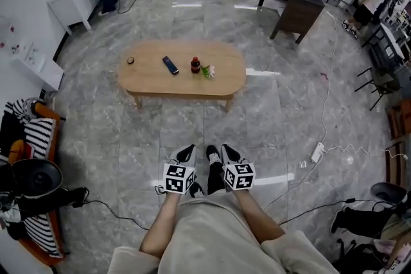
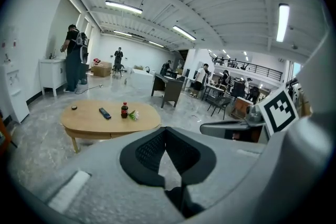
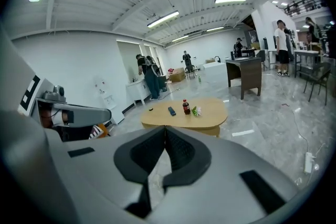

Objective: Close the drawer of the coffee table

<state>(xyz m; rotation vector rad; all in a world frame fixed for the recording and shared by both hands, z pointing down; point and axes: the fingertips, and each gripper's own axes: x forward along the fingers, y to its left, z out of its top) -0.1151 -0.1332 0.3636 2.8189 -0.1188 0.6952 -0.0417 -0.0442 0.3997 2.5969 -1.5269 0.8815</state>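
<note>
Two closed grippers held low, well back from the coffee table

The left gripper (image 1: 187, 151) and the right gripper (image 1: 228, 150) sit side by side just in front of the person's waist – each with its jaw tips pressed together on nothing. The oval wooden coffee table (image 1: 154, 77) stands well apart on the grey marble floor, bearing a remote control (image 1: 170, 65), a cola bottle (image 1: 195, 65) and a flower sprig (image 1: 207, 71) – its drawer cannot be made out from here.

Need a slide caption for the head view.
Person stands off from the coffee table, left tongs and right tongs both shut and empty.
</note>
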